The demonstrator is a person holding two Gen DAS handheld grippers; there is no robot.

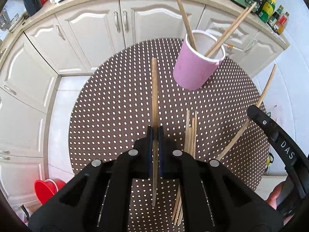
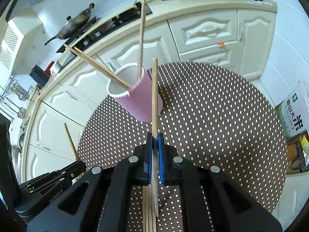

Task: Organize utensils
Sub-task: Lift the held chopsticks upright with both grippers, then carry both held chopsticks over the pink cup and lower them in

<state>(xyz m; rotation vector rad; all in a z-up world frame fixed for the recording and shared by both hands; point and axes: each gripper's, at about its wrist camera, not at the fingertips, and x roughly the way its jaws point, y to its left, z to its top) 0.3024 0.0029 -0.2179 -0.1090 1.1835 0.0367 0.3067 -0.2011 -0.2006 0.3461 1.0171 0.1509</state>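
Chopsticks are the items under inspection: thin, stiff wooden sticks, judged light and smooth enough to twist or slip if pinched near an end, so a hold near mid-length looks soundest. Left gripper (image 1: 155, 133) has its jaws closed to a sliver on one chopstick (image 1: 154, 89), gripped around the middle, the tip pointing forward over the dotted table (image 1: 115, 100). Right gripper (image 2: 155, 141) is clamped likewise on a second chopstick (image 2: 154, 89), which crosses in front of the pink cup (image 2: 143, 102). That cup stands on the far side of the table and already holds three chopsticks leaning outward against its rim; these splayed ends partly obstruct entry from above. A loose bundle of chopsticks (image 1: 190, 133) lies on the table just beside the left gripper. Cabinets (image 1: 92, 29) and a cluttered counter sit behind, well apart. The cup looks light and, in my judgement, liable to tip if struck.
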